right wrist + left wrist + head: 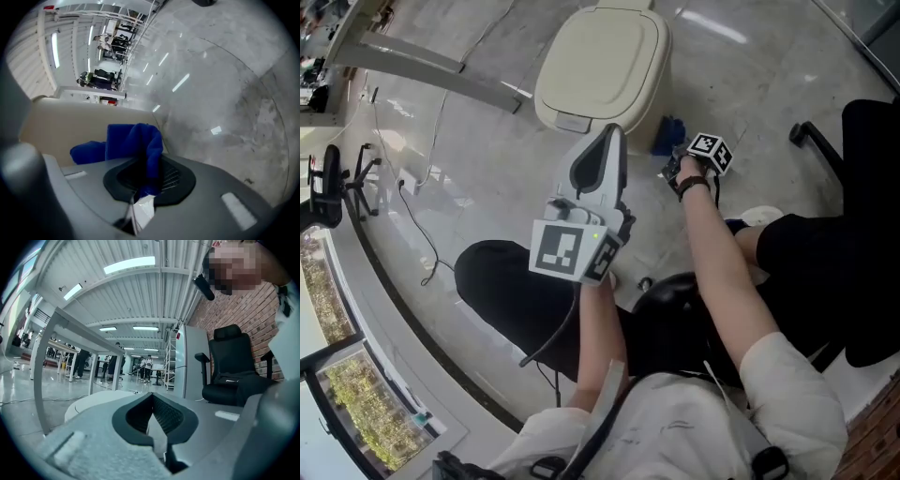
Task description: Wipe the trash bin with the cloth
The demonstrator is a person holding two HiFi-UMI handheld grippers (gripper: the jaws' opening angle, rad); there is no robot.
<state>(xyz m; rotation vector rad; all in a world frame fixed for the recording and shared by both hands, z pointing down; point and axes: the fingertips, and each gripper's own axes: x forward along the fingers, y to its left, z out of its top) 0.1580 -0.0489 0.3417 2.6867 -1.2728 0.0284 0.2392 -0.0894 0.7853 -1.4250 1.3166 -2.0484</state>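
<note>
Left gripper (607, 141) up in front of my chest, left forearm (600, 323) bent upward. Its jaws are closed tip to tip with nothing between them. Right arm (722, 262) stretched forward and down, nearly straight. Right gripper (677, 167) low, jaws clamped on the cloth (136, 140).

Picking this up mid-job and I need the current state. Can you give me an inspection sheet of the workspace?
Surface: polished grey floor.
Job's things: cream trash bin, lid down; blue cloth by its wall, contact unclear.
Clutter: nothing seen.
Grippers: left tool shut, empty, raised; right tool shut on cloth.
Cables: thin cable trailing over the floor, left.
Surroundings: black office chair at right; tables and people far off.
</note>
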